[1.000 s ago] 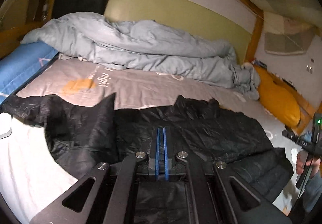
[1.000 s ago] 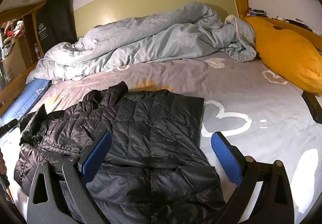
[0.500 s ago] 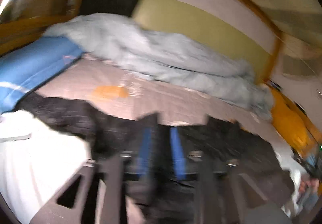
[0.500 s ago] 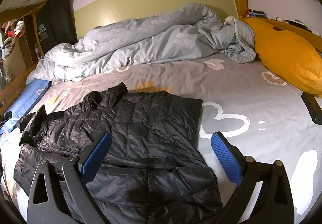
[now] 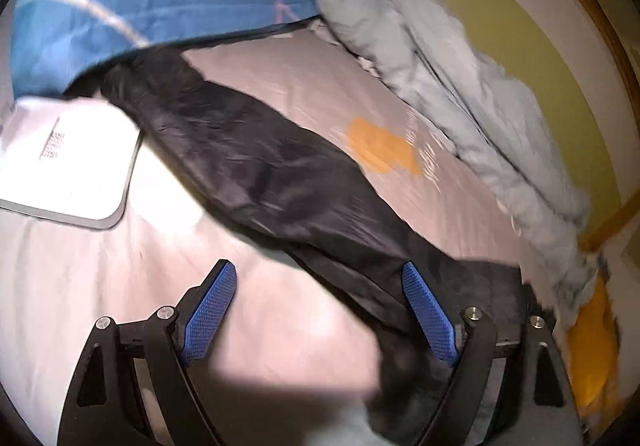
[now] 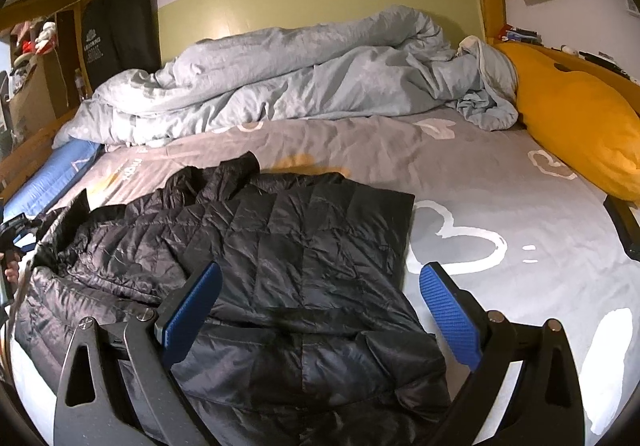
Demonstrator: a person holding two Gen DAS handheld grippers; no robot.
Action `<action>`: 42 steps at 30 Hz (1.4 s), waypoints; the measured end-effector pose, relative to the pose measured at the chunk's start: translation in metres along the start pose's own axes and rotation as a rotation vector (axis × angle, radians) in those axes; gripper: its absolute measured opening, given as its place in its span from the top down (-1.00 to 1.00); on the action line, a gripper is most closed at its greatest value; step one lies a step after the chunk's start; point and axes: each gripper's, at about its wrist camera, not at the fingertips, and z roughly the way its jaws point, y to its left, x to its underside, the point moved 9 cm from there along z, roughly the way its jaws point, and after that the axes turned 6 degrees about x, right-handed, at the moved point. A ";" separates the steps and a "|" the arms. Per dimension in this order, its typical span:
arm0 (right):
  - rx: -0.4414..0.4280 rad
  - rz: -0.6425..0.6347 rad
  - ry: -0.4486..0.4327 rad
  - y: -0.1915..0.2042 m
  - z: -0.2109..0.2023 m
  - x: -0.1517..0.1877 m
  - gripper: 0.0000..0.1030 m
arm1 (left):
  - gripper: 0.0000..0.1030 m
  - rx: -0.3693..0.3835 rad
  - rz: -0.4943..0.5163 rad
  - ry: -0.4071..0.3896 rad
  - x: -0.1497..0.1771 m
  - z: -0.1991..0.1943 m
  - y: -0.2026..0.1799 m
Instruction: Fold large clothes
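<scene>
A black quilted puffer jacket (image 6: 280, 246) lies on the grey bed sheet (image 6: 500, 185), its right half folded over the body. Its left sleeve (image 5: 256, 161) stretches out across the sheet toward the blue pillow. My left gripper (image 5: 320, 306) is open and empty, above the sheet, with the sleeve passing by its right finger. My right gripper (image 6: 320, 310) is open and empty, hovering over the jacket's lower hem.
A crumpled light-blue duvet (image 6: 300, 85) fills the far side of the bed. A yellow pillow (image 6: 580, 117) lies at the right. A blue pillow (image 5: 132, 9) and a white tablet-like device (image 5: 64, 161) lie by the sleeve's end.
My left gripper opened, let go of the jacket fabric and swung left toward the outstretched sleeve. The right gripper has held still.
</scene>
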 end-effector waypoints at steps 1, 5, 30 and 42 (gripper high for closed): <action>0.002 -0.004 0.003 0.000 0.001 0.002 -0.91 | -0.69 0.020 -0.021 0.014 -0.001 0.007 0.006; 0.019 -0.024 0.010 0.000 0.005 0.005 -0.91 | -0.69 0.064 -0.029 -0.011 -0.014 0.016 0.015; 0.024 -0.059 -0.039 0.014 -0.014 0.001 -0.91 | 0.90 0.420 0.640 -0.043 0.135 -0.084 -0.312; 0.004 -0.006 -0.043 0.004 -0.019 -0.006 -0.91 | 0.72 0.395 0.841 -0.051 0.224 -0.093 -0.337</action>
